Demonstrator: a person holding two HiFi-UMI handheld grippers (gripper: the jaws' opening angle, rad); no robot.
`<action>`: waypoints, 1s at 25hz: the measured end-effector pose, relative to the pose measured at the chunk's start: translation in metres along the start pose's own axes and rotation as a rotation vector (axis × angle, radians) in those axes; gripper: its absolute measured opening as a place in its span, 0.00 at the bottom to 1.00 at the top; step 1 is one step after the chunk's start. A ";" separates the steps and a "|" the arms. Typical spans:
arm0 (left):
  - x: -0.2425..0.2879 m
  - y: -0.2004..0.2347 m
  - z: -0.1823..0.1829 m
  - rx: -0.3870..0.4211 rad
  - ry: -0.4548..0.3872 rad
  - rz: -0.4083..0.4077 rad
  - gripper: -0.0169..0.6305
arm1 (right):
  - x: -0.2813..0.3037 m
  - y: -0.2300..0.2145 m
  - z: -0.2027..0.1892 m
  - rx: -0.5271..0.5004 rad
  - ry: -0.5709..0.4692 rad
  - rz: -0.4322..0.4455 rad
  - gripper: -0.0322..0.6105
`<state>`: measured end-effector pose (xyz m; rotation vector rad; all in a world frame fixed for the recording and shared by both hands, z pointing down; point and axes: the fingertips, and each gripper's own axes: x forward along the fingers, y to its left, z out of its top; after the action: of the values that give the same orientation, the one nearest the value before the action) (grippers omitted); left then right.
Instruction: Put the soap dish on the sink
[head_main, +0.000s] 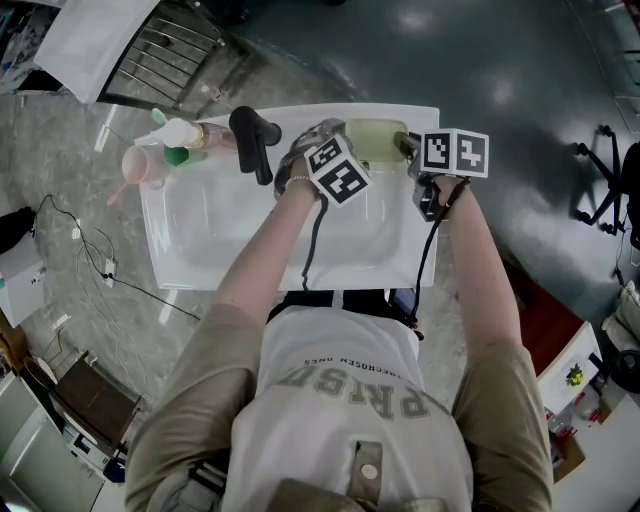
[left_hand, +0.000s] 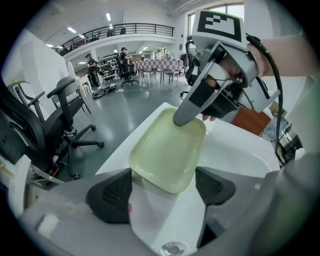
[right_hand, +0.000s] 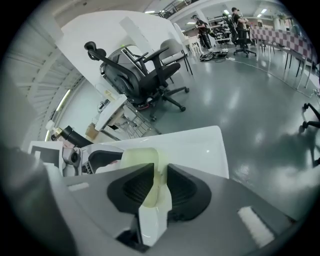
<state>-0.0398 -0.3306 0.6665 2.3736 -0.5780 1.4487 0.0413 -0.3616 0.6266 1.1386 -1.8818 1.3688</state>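
So the pale green soap dish (head_main: 375, 138) sits on the white sink's (head_main: 200, 240) back rim, toward its right corner, right of the black faucet (head_main: 255, 140). The right tongs (right_hand: 160, 175) pinch its edge, jaws opening. The left tongs (left_hand: 165, 187) hover wide apart over its other end. There's shiny grey floor (head_main: 480, 60) all round and office chairs (right_hand: 145, 75) beyond.

The head view looks steeply down onto the sink (head_main: 200, 250). Both gripper views sit close, facing each other across the soap dish (left_hand: 167, 150).
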 end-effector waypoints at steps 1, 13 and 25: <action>0.000 0.000 0.000 0.000 -0.001 0.001 0.67 | 0.000 -0.001 0.000 -0.009 0.004 -0.008 0.19; 0.002 0.003 0.003 -0.002 -0.009 0.017 0.67 | 0.003 -0.006 -0.001 0.004 0.026 -0.049 0.20; 0.003 0.006 0.005 0.008 -0.012 0.032 0.67 | 0.006 -0.012 -0.001 -0.046 0.070 -0.128 0.22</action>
<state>-0.0378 -0.3383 0.6671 2.3911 -0.6174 1.4539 0.0486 -0.3639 0.6380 1.1524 -1.7509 1.2726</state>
